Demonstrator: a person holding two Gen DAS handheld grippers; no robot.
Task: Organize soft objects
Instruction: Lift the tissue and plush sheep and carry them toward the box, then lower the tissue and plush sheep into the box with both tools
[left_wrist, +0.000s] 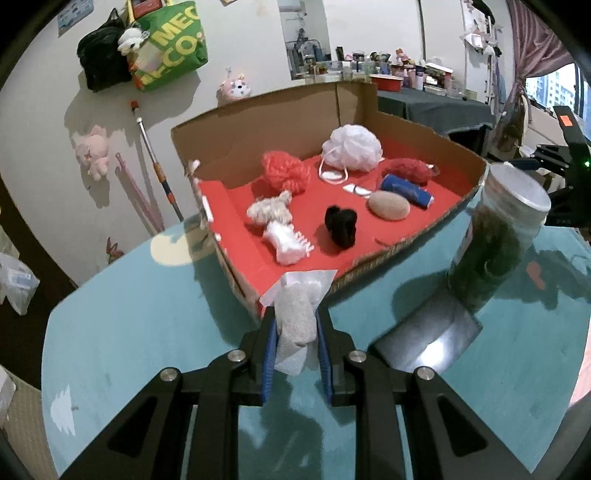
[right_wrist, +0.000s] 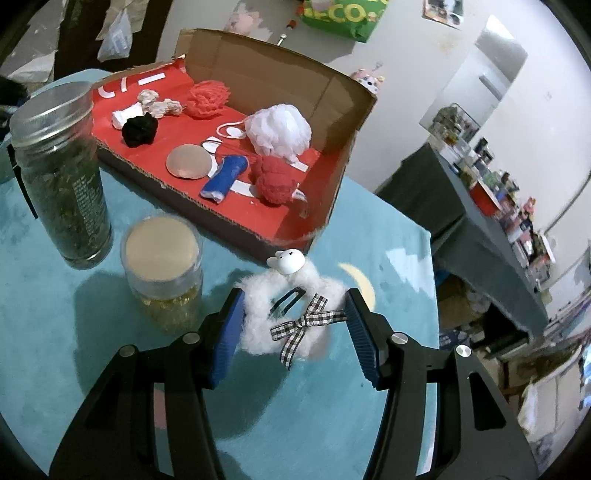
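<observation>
My left gripper (left_wrist: 297, 314) is shut on a grey and white cloth (left_wrist: 295, 321), held just in front of the near corner of the cardboard box (left_wrist: 258, 110). The box's red floor holds a white mesh pouf (left_wrist: 351, 147), an orange-red pouf (left_wrist: 284, 171), a dark red knitted piece (left_wrist: 408, 170), a blue roll (left_wrist: 406, 190), a beige pad (left_wrist: 388, 206), a black fluffy piece (left_wrist: 340, 225) and a cream scrunchie (left_wrist: 267, 210). My right gripper (right_wrist: 294, 295) is shut on a fluffy white scrunchie (right_wrist: 255, 325) with a checked bow, short of the box (right_wrist: 332, 92).
On the teal table (right_wrist: 55, 314), a tall jar of green leaves (right_wrist: 62, 177) and a shorter jar with a beige lid (right_wrist: 162, 266) stand left of my right gripper. A white hair clip (left_wrist: 288, 242) lies in the box. A cluttered side table (right_wrist: 498, 206) stands beyond the table's right edge.
</observation>
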